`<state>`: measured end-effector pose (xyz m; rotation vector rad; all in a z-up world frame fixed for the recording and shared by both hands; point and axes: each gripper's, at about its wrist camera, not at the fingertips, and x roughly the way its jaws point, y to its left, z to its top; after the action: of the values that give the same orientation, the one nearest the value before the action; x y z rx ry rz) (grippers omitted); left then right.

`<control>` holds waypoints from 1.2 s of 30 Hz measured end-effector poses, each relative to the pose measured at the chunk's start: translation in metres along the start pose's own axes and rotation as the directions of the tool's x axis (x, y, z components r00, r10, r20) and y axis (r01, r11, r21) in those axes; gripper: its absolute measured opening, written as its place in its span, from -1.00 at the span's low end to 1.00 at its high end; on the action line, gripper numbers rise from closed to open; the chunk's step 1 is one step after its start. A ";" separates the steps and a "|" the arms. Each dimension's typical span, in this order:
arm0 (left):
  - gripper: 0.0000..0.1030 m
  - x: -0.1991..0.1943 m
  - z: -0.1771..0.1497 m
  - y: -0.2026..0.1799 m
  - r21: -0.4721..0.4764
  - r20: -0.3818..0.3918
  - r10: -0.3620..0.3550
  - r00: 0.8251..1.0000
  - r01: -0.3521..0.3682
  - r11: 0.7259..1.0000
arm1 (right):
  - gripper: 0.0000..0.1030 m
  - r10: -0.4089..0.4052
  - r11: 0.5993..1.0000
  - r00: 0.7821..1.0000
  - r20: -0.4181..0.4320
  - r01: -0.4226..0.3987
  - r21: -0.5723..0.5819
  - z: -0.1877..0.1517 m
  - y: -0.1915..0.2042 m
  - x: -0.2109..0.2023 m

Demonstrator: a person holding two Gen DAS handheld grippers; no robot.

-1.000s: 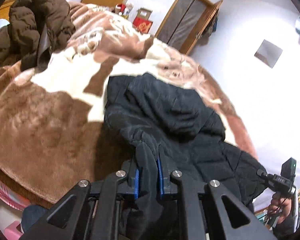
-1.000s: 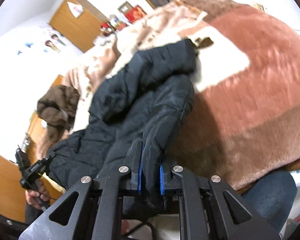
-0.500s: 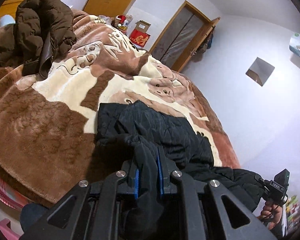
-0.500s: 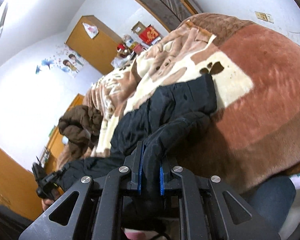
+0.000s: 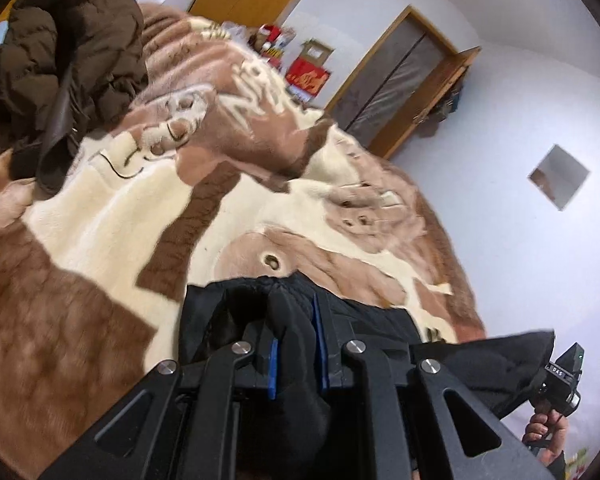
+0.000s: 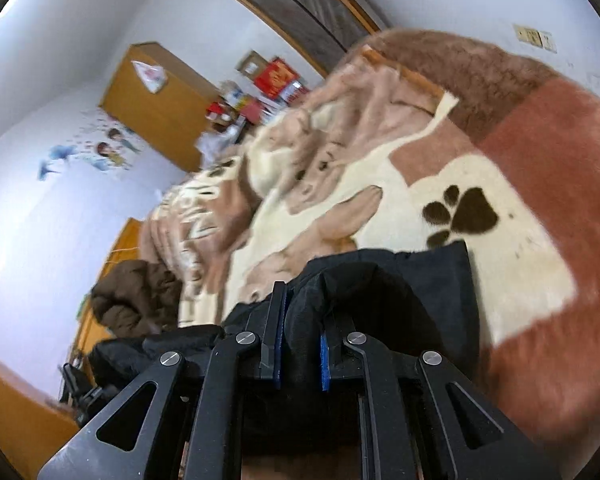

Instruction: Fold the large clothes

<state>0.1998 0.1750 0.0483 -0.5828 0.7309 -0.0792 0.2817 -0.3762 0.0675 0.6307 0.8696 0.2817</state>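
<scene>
Black padded jacket (image 5: pixel 296 320) is being held at two places, one fold pinched in each gripper. Left gripper (image 5: pixel 294 344) is being kept clamped on a bunched fold of the jacket, the fabric being squeezed between the blue pads (image 5: pixel 273 368). Right gripper (image 6: pixel 300 336) is likewise being kept closed on a thick fold of the same jacket (image 6: pixel 380 292), fabric filling the gap between its fingers. The jacket is being stretched between the two tools at the near edge of the bed, its far edge lying on the brown and cream plush blanket (image 5: pixel 112 216). In the left wrist view, the person's right hand (image 5: pixel 544 428) is being seen under the other tool. A brown puffer coat (image 5: pixel 60 60) is lying heaped on the blanket, well apart from the jacket.
</scene>
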 end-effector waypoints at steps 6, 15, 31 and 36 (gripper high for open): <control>-0.62 0.112 0.007 0.029 -0.034 -0.165 0.120 0.979 -0.127 0.991 | -0.62 -0.115 0.987 0.977 -0.180 0.132 0.086 0.020 -0.047 0.107; -0.37 0.139 0.010 0.040 -0.098 -0.215 0.066 0.974 -0.089 0.991 | -0.14 0.034 0.968 0.982 -0.187 0.015 0.252 0.028 -0.077 0.107; 0.35 0.082 -0.027 -0.050 0.158 -0.122 -0.050 0.991 0.069 0.985 | 0.36 -0.159 0.927 0.987 -0.029 0.140 -0.347 -0.059 0.031 0.072; 0.34 0.147 -0.060 -0.053 0.229 -0.210 0.068 0.975 -0.019 0.973 | 0.35 -0.312 0.861 0.950 -0.028 0.270 -0.430 -0.070 0.007 0.121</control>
<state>0.2776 0.0633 -0.0488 -0.3430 0.9323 -0.1844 0.3024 -0.2853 -0.0370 0.0757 0.9479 0.2165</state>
